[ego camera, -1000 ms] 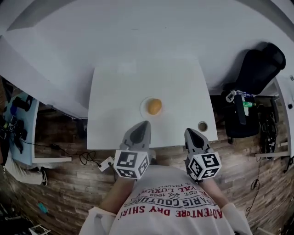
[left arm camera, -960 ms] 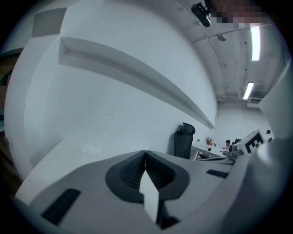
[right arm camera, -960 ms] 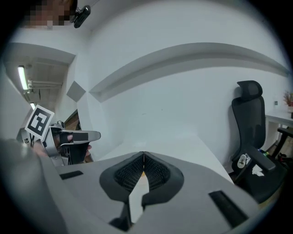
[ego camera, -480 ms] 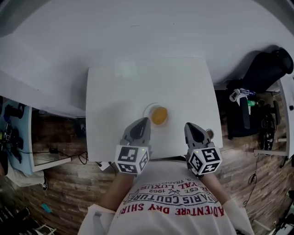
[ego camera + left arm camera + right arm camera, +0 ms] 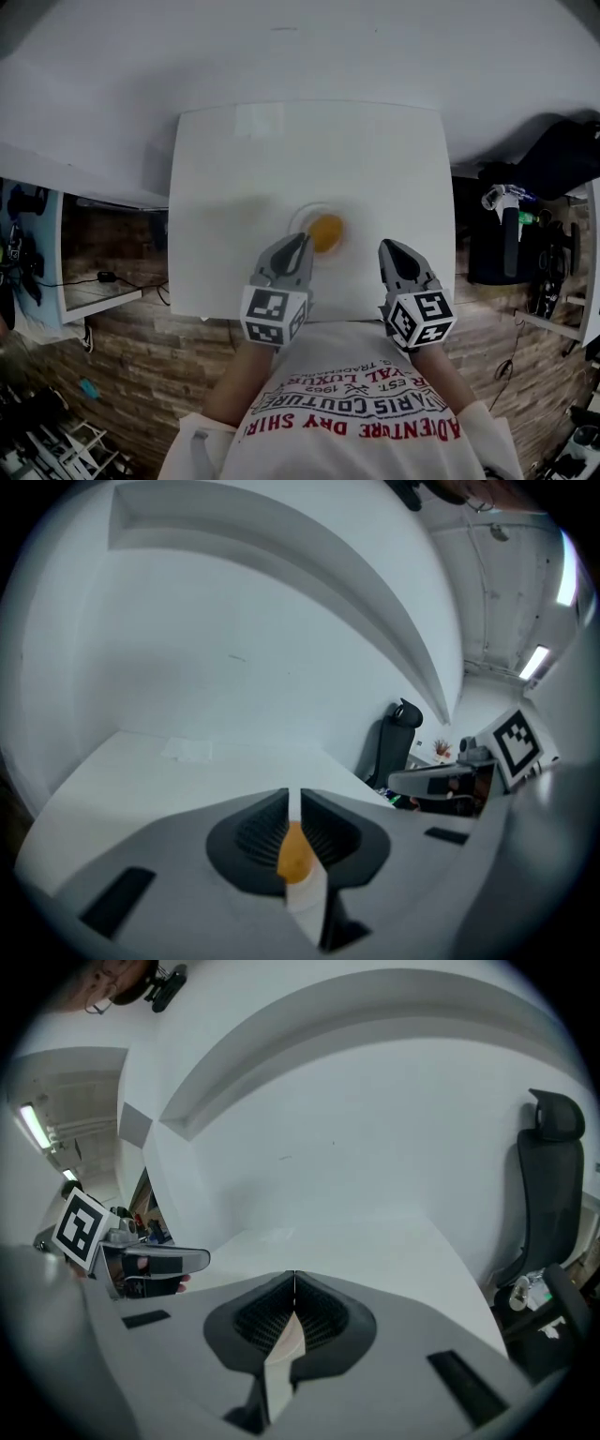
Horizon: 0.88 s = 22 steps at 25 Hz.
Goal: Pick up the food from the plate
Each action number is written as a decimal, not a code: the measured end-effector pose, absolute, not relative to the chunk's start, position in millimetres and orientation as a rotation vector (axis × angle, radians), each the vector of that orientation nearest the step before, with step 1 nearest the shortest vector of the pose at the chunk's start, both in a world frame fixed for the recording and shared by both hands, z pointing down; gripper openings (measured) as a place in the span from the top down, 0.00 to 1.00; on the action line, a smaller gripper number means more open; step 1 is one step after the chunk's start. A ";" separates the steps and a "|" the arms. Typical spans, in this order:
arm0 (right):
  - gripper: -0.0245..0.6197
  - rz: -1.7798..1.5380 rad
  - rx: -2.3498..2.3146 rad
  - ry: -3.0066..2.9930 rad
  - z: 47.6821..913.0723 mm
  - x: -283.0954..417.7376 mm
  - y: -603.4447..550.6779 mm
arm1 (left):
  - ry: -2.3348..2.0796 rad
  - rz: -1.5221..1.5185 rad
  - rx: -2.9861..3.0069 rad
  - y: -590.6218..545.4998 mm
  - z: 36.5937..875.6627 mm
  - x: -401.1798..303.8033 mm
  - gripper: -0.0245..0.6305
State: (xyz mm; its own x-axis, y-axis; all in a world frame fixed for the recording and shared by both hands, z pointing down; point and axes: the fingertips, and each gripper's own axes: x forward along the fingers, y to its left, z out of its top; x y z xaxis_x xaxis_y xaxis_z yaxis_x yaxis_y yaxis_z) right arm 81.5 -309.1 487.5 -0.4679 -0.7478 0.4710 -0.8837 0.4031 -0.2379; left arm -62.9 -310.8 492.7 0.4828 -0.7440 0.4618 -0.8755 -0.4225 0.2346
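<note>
An orange, rounded piece of food [image 5: 325, 232] lies on a small white plate [image 5: 302, 217] near the front edge of the white table [image 5: 234, 178]. My left gripper [image 5: 298, 244] is shut, its tips just left of and level with the plate's near rim. In the left gripper view, the food [image 5: 295, 855] shows through the thin slit between the shut left gripper's [image 5: 293, 795] jaws, beyond them and not held. My right gripper [image 5: 387, 248] hangs over the table's front edge, right of the plate, shut and empty [image 5: 294, 1277].
A black office chair [image 5: 562, 159] stands right of the table, with clutter on a stand [image 5: 511, 220] beside it. White shelving [image 5: 56, 234] stands to the left. The floor below has a brick pattern. A white wall rises behind the table.
Both grippers have come forward from the table's front edge toward the plate. The left tips now sit by the plate's near rim. Both stay shut.
</note>
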 end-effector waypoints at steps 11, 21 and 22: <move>0.94 0.776 1.338 -2.316 534.4 93.7 -322.4 | -1.233 0.738 2.285 -323.0 565.1 -30.7 0.38; 0.94 0.842 1.309 -2.279 554.0 100.9 -319.5 | -1.053 1.050 2.227 -328.4 620.4 -9.3 0.33; 0.94 0.847 1.308 -2.274 555.4 102.4 -318.7 | -1.043 1.061 2.218 -328.2 623.7 -7.6 0.33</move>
State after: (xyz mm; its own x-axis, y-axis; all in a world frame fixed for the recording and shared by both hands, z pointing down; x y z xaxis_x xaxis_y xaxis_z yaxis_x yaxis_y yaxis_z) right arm 102.4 -318.7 555.4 -0.4932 -0.6387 0.5906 -0.8694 0.3844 -0.3104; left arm -7.6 -328.2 623.7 0.4128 -0.4332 0.8012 -0.7937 -0.6026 0.0831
